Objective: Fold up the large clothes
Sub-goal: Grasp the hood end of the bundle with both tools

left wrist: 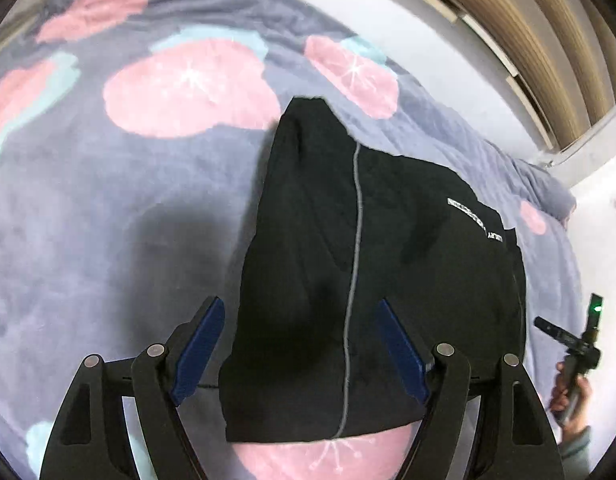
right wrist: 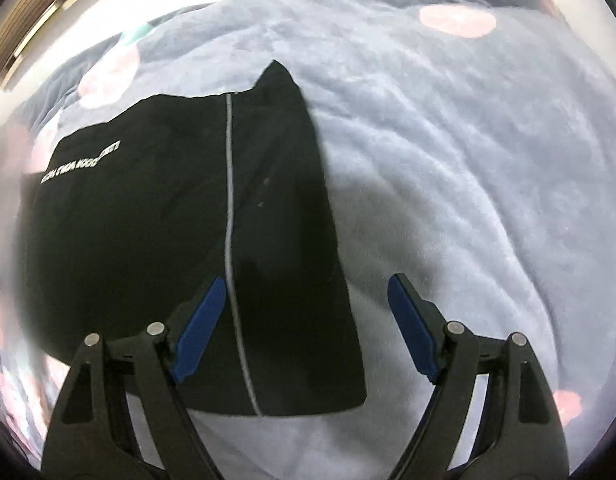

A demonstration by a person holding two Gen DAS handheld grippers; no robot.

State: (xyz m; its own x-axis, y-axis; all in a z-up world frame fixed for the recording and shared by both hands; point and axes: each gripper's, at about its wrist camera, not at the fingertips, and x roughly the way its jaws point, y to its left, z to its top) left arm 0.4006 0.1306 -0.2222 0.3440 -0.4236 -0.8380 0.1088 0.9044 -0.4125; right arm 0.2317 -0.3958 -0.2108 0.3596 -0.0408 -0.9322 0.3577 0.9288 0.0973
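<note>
A black garment (left wrist: 327, 260) with a grey stripe and white lettering lies folded flat on a purple blanket (left wrist: 108, 220) with pink patches. My left gripper (left wrist: 300, 312) is open and empty, hovering above the garment's near end. In the right wrist view the same garment (right wrist: 168, 220) lies to the left and centre. My right gripper (right wrist: 306, 290) is open and empty above the garment's near right edge. The right gripper's handle and the hand on it (left wrist: 575, 360) show at the right edge of the left wrist view.
The blanket (right wrist: 467, 160) covers a bed and spreads wide on all sides. A white wall and a wooden slatted panel (left wrist: 527, 20) stand behind the bed's far edge.
</note>
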